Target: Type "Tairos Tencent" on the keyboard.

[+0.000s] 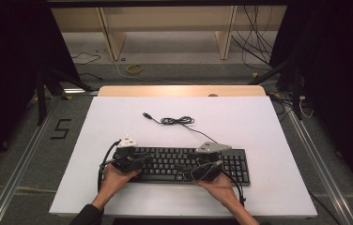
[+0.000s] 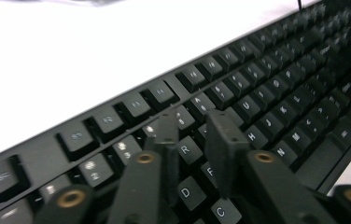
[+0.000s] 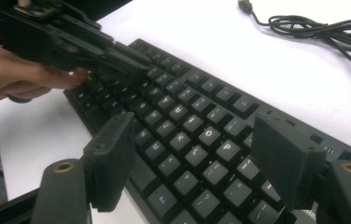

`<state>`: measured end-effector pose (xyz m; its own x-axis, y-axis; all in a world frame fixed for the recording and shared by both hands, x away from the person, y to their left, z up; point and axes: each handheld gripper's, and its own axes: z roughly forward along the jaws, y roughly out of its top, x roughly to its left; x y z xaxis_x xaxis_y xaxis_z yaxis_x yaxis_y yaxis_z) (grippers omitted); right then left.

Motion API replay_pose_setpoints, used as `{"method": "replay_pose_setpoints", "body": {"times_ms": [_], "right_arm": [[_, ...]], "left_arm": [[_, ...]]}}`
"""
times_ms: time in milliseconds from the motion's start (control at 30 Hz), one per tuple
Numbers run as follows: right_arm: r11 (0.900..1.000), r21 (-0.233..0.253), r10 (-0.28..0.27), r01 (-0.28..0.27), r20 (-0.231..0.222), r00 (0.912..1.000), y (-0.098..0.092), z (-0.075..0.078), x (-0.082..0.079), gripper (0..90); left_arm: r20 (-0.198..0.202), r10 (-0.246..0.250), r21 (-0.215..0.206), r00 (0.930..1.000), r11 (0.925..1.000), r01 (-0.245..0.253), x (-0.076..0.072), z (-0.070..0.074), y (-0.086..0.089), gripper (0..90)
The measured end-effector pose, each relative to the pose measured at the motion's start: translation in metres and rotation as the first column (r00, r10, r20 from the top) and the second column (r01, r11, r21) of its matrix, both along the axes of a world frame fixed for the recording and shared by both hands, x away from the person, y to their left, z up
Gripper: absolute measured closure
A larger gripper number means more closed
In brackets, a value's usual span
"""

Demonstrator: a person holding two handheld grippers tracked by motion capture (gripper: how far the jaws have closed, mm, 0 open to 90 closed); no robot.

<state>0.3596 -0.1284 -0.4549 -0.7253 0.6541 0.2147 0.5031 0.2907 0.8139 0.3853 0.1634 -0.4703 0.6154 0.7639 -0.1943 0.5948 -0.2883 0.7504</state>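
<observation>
Hovering low over keyboard [image 1: 184,164] | left tool [image 2: 193,122] narrowed | right tool [image 3: 192,158] spread

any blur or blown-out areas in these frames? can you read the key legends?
High view: surroundings dark, table evenly lit, keyboard legends too small. Left gripper view: table overexposed white, near keys R, D, C readable, far keys soft. Right gripper view: left gripper sharp enough, O and P readable, cable slightly soft.

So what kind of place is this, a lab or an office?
Probably a lab recording setup: a white table bearing just a black keyboard, metal rails along the floor, and loose cables behind it.
</observation>
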Motion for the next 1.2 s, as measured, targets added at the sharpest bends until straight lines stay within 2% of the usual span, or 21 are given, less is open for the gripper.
{"method": "replay_pose_setpoints", "body": {"times_ms": [67,133,200,333,500,700,867,1100,1200], "right_arm": [[1.000,0.003,-0.004,0.004,0.005,1.0000,0.001,0.000,0.003,34.4],[1.000,0.000,-0.003,0.003,0.005,1.0000,0.000,0.000,0.004,35.8],[1.000,-0.001,-0.007,0.007,0.005,1.0000,0.001,0.000,0.007,40.4],[1.000,-0.013,-0.012,0.012,0.002,0.9999,0.004,0.000,0.011,49.5],[1.000,-0.026,-0.010,0.010,-0.002,1.0000,0.009,0.000,0.016,63.6],[0.999,-0.050,0.002,-0.003,-0.019,0.9998,0.015,-0.005,0.021,79.1],[0.998,-0.059,-0.002,0.001,-0.021,0.9998,0.017,-0.008,0.024,88.0],[0.996,-0.092,-0.008,0.004,-0.042,0.9991,0.023,-0.015,0.030,90.0],[0.995,-0.104,-0.008,0.004,-0.046,0.9989,0.026,-0.017,0.032,90.0]], "left_arm": [[0.008,0.024,-0.045,0.9997,0.9987,-0.023,-0.003,0.003,0.006,64.8],[0.007,0.027,-0.057,0.9996,0.9980,-0.027,-0.003,0.004,0.009,58.6],[0.006,0.039,-0.088,0.9992,0.9954,-0.038,-0.005,0.006,0.012,52.9],[0.028,0.032,-0.150,0.9991,0.9883,-0.028,-0.010,0.008,0.018,43.2],[0.049,0.026,-0.197,0.9985,0.9803,-0.016,-0.013,0.011,0.021,38.4],[0.052,0.011,-0.202,0.9986,0.9794,-0.001,-0.016,0.009,0.020,36.0],[0.059,0.018,-0.217,0.9981,0.9761,-0.005,-0.019,0.009,0.024,33.1],[0.062,0.029,-0.233,0.9976,0.9723,-0.014,-0.023,0.008,0.030,31.7],[0.064,0.025,-0.227,0.9977,0.9738,-0.010,-0.025,0.008,0.032,31.2]]}}
